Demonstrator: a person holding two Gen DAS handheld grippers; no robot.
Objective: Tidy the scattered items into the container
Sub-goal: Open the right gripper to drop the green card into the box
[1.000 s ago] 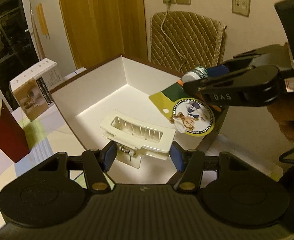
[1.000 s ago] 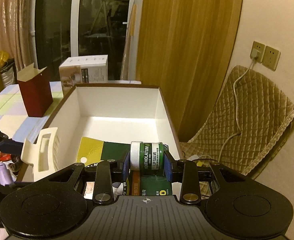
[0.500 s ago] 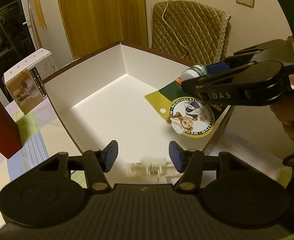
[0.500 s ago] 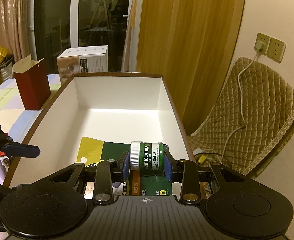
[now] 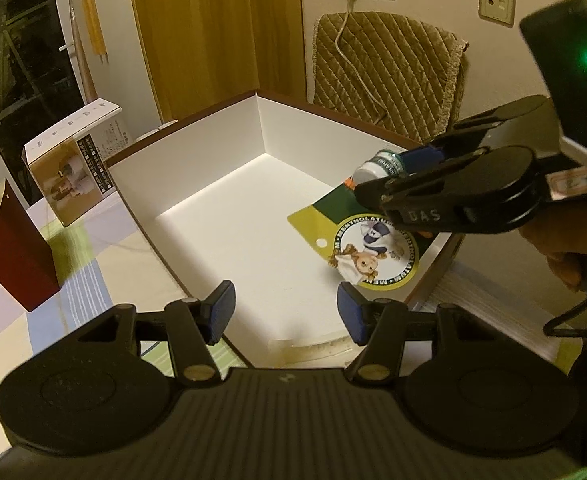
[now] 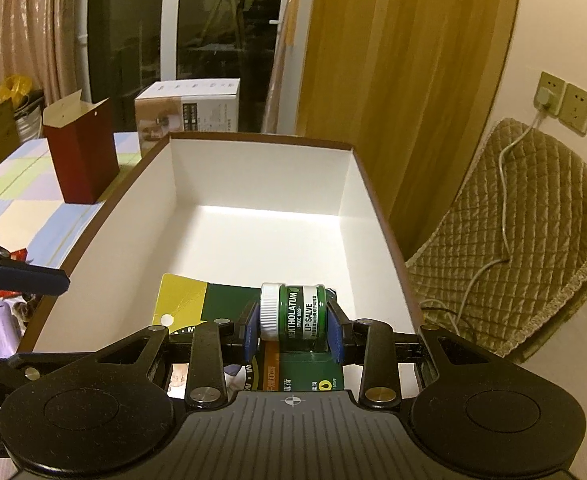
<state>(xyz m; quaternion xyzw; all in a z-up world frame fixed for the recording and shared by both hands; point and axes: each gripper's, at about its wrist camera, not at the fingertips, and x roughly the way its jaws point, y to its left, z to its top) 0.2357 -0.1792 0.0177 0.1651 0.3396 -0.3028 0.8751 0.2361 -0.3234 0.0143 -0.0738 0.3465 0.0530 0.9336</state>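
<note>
A white open box with a brown rim (image 5: pixel 221 216) (image 6: pixel 253 240) stands on the table. My right gripper (image 6: pixel 293 326) (image 5: pixel 377 184) is shut on a green Mentholatum lip salve jar (image 6: pixel 293 316) (image 5: pixel 381 164) still fixed to its green and yellow card (image 5: pixel 373 240) (image 6: pixel 189 300), held over the box's near right side. My left gripper (image 5: pixel 285 312) is open and empty above the box's near end. A cream plastic item (image 5: pixel 317 350) lies on the box floor just under it, mostly hidden by the gripper body.
A dark red paper carton (image 5: pixel 9 256) (image 6: pixel 79 152) and a white and tan product box (image 5: pixel 73 160) (image 6: pixel 187 108) stand on the checked tablecloth left of the box. A purple tube (image 6: pixel 3 328) and other small items lie at the table's left. A quilted chair (image 6: pixel 505 248) stands at the right.
My left gripper opened and let the cream plastic item drop into the box, then pulled back a little. The right gripper has kept the jar and card over the box.
</note>
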